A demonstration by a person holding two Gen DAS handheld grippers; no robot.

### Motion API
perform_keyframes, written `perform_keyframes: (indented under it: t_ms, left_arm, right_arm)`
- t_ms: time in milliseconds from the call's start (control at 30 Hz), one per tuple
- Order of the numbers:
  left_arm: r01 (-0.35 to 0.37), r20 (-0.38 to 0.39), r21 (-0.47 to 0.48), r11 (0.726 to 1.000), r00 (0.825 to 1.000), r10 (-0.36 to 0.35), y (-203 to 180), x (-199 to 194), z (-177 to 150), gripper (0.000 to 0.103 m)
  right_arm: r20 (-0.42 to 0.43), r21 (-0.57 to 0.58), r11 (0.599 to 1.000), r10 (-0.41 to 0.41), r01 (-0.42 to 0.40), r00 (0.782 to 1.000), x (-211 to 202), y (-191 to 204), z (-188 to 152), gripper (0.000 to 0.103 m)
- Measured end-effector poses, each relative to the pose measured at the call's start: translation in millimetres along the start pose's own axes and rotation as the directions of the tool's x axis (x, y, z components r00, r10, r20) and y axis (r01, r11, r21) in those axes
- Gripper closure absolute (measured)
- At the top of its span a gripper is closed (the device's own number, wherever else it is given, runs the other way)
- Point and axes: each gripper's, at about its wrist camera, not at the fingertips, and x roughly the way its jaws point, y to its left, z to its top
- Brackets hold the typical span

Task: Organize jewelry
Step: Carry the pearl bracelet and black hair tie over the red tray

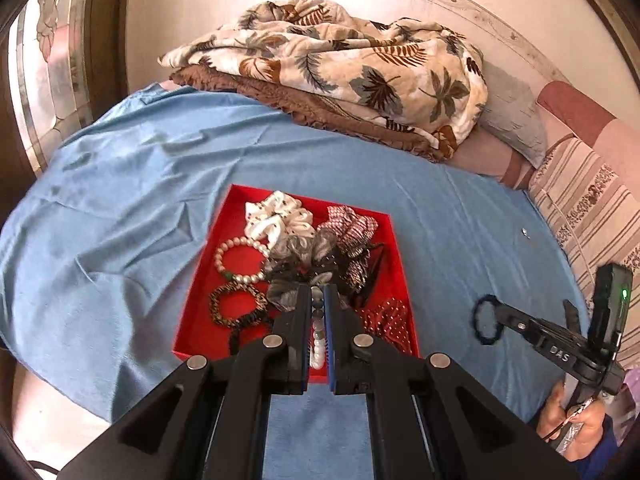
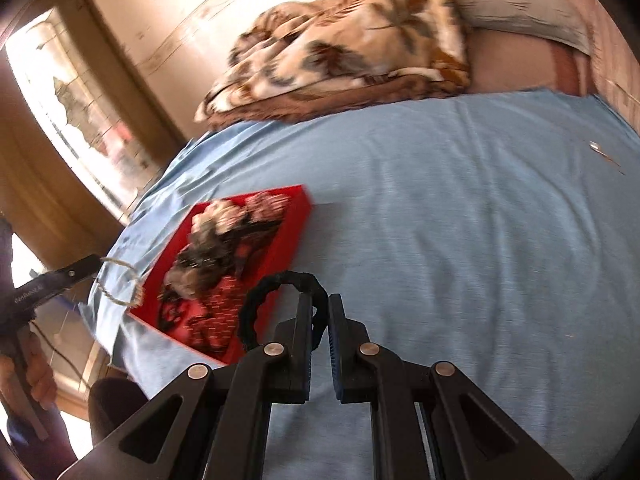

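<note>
Your left hand-held gripper (image 1: 318, 300) is nearly closed on a pearl bracelet (image 1: 318, 340) over the red box's (image 1: 208, 280) near edge, while your right hand-held gripper (image 2: 320, 312) pinches a black hair tie (image 2: 276, 284) above the blue bed sheet (image 2: 460, 220) beside it. Scrunchies (image 1: 280, 220) and another pearl bracelet (image 1: 236, 260) already lie inside, so you probably have only these two pieces and a small item (image 1: 525, 232) on the sheet left.

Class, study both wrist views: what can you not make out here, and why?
- Small shiny item on the blue sheet: too small in both views.
- Red tray contents: motion-blurred in right view.
- Bead bracelet: mostly hidden between the left gripper fingers.
</note>
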Motion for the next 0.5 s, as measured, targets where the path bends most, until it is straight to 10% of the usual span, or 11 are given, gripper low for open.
perform_keyframes:
  t_ms: [500]
  left_arm:
    - [0.003,-0.084,-0.073,0.997,0.996,-0.009,24,82,-31,0.097]
  right_arm:
    - [-0.032,-0.193,0.976,-0.112,0.104,0.993,60,76,26,0.094]
